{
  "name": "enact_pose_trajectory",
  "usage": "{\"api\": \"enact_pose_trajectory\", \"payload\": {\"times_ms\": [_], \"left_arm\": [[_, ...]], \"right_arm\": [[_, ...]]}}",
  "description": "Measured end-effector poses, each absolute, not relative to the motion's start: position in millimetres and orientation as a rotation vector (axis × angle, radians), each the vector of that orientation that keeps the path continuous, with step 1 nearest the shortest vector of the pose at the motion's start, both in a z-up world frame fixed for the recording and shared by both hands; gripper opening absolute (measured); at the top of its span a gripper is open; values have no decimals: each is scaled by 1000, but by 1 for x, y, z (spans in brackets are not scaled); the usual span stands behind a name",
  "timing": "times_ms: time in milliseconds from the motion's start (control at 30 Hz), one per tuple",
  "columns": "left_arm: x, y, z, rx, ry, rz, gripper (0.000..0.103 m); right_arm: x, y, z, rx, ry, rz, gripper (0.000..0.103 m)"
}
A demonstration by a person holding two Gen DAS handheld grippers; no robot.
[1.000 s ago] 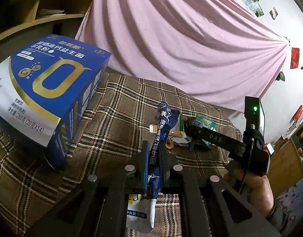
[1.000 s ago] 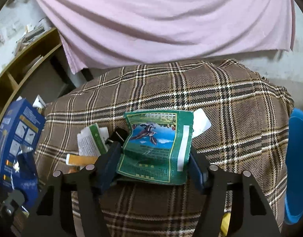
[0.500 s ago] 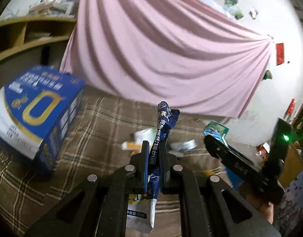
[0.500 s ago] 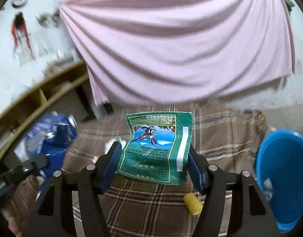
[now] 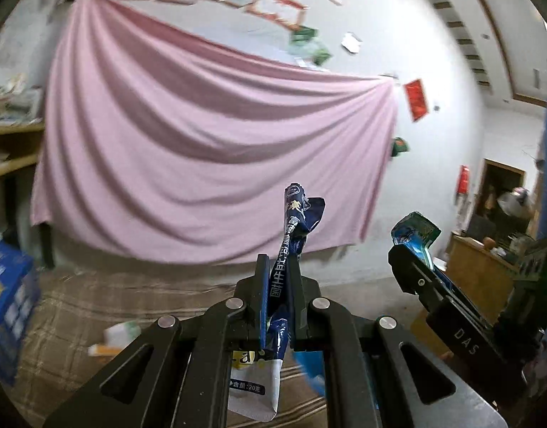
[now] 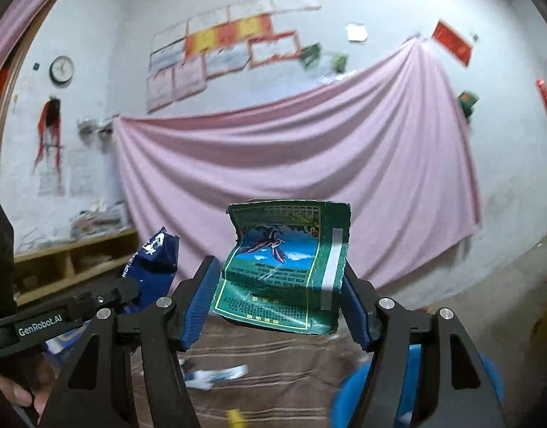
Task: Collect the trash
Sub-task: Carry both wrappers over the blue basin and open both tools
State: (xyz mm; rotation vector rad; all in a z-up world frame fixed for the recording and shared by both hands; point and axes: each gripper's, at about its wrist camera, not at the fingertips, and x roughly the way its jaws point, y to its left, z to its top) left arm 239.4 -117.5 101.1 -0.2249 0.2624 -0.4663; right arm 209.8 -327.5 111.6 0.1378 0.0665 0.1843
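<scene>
A twisted dark blue sachet wrapper [image 5: 298,214] sticks up between the pads of my left gripper [image 5: 278,260], which is shut on it; its white end hangs below the jaws. My right gripper [image 6: 278,264] is shut on a crumpled green packet [image 6: 284,235] with a bird picture, held flat across its blue pads. Both grippers are raised above the plaid-covered table [image 6: 273,356] and point about level at the pink curtain. In the left wrist view the right gripper [image 5: 412,246] holds the green packet [image 5: 416,228] at the right. The right wrist view shows the left gripper [image 6: 130,285] with the blue wrapper [image 6: 155,260].
A blue bin [image 6: 351,392] sits low right, below the right gripper. White and orange scraps [image 5: 120,331] and a yellow bit [image 6: 234,415] lie on the plaid cloth. A blue carton [image 5: 6,303] stands at the left edge. Wooden shelves [image 6: 77,260] line the left wall.
Both grippers rose off the table with their pieces of trash and tilted up, so the views now show the curtain and wall. The blue bin came into view low right.
</scene>
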Motion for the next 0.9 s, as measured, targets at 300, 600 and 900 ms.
{"api": "enact_pose_trajectory", "payload": {"times_ms": [300, 600, 900], "left_arm": [[267, -208, 94, -156, 291, -602, 6], [301, -265, 69, -116, 442, -641, 6], [330, -276, 51, -178, 626, -642, 7]], "right_arm": [[203, -405, 95, 154, 43, 5, 64], [211, -443, 66, 201, 125, -73, 64], [236, -452, 38, 218, 298, -74, 68]]}}
